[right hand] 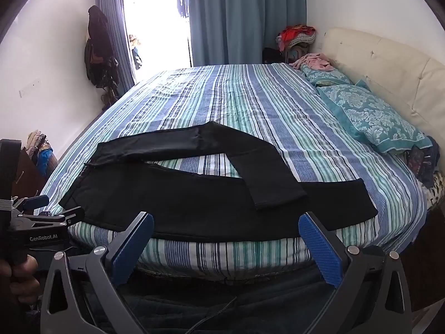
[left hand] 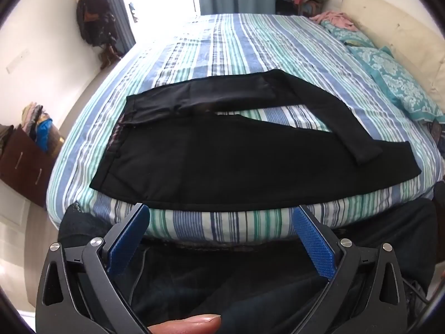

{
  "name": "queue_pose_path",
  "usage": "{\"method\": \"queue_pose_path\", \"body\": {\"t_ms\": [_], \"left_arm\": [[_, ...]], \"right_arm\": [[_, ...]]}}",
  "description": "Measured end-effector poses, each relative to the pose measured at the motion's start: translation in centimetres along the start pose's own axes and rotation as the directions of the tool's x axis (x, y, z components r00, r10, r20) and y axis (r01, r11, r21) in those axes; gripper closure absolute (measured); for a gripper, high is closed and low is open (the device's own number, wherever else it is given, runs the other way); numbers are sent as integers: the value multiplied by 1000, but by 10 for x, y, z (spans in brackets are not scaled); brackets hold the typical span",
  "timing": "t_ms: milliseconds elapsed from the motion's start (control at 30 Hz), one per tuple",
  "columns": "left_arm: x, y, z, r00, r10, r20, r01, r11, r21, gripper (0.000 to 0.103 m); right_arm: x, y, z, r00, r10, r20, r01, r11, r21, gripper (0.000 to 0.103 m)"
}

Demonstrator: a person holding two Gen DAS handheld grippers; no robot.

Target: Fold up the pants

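Black pants [right hand: 194, 194] are spread flat near the front edge of a striped bed [right hand: 250, 105], one leg bent across the other, while the left gripper [left hand: 221, 217] and right gripper [right hand: 226, 226] are held before that edge, fingers fully apart and empty, teal pillows [right hand: 370, 117] lying by a cream headboard [right hand: 389, 66].

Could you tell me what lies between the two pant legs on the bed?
Only bare striped bedsheet shows between the legs of the black pants, clearest in the right wrist view.
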State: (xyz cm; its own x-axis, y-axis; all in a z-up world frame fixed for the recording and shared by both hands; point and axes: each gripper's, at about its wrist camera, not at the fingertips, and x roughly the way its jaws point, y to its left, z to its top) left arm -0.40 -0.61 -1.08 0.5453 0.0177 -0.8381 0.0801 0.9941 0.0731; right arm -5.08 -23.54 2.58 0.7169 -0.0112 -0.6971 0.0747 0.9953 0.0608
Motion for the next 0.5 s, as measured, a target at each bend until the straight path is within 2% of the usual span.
{"method": "queue_pose_path", "body": {"t_ms": [500], "left_arm": [[-2, 4, 0, 1000, 4, -2, -4, 1000, -4, 0]], "right_arm": [[1, 0, -3, 1000, -3, -28, 3, 1000, -1, 0]]}}
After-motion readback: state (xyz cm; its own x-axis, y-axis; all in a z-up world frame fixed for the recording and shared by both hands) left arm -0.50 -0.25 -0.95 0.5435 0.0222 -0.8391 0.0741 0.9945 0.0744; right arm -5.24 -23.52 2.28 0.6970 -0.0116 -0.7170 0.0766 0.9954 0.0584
